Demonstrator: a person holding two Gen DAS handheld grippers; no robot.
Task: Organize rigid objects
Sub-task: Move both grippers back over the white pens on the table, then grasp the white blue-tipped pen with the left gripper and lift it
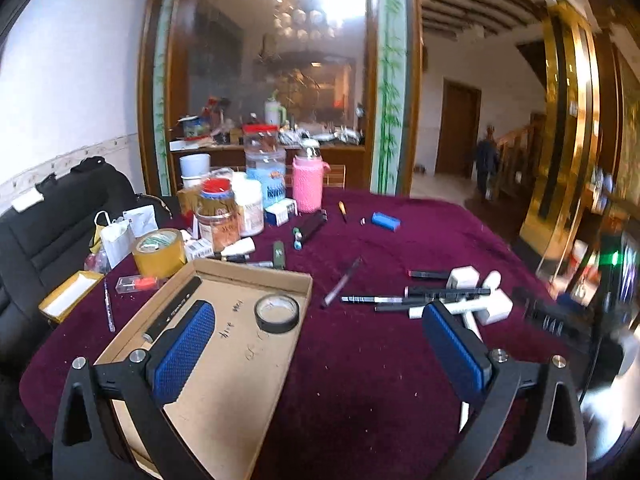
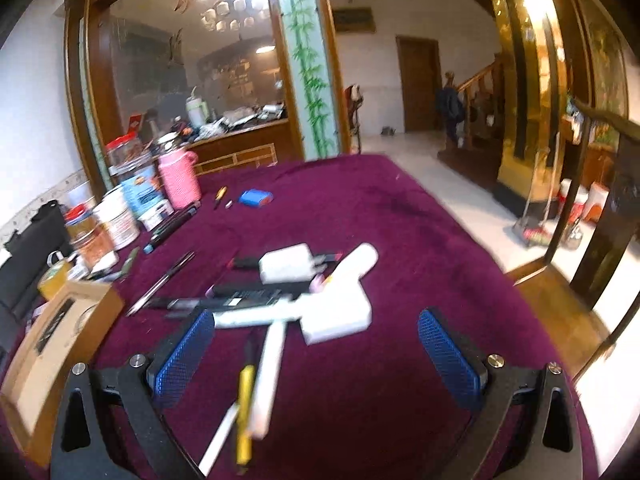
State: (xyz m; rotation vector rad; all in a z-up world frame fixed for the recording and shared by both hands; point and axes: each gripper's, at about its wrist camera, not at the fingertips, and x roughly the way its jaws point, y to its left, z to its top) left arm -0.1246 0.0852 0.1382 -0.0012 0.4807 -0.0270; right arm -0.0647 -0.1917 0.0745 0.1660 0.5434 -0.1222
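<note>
A shallow cardboard box (image 1: pixel 224 360) lies on the maroon tablecloth (image 1: pixel 380 380); it also shows at the left edge of the right wrist view (image 2: pixel 52 344). It holds a black marker (image 1: pixel 174 308) and a black tape roll (image 1: pixel 277 313). My left gripper (image 1: pixel 318 344) is open and empty, its left finger over the box. A pile of pens, white chargers and white sticks (image 1: pixel 452 298) lies to the right. My right gripper (image 2: pixel 316 356) is open and empty, just before that pile (image 2: pixel 304 300). A yellow-black pen (image 2: pixel 245 412) lies between its fingers.
Jars, a pink bottle (image 1: pixel 307 184), brown tape roll (image 1: pixel 159 251) and small boxes crowd the table's far left. A blue case (image 1: pixel 385 221), loose pens (image 1: pixel 342 282) and a black bar (image 1: pixel 310 226) lie mid-table. A black bag (image 1: pixel 60 216) sits left. The table edge drops off at right.
</note>
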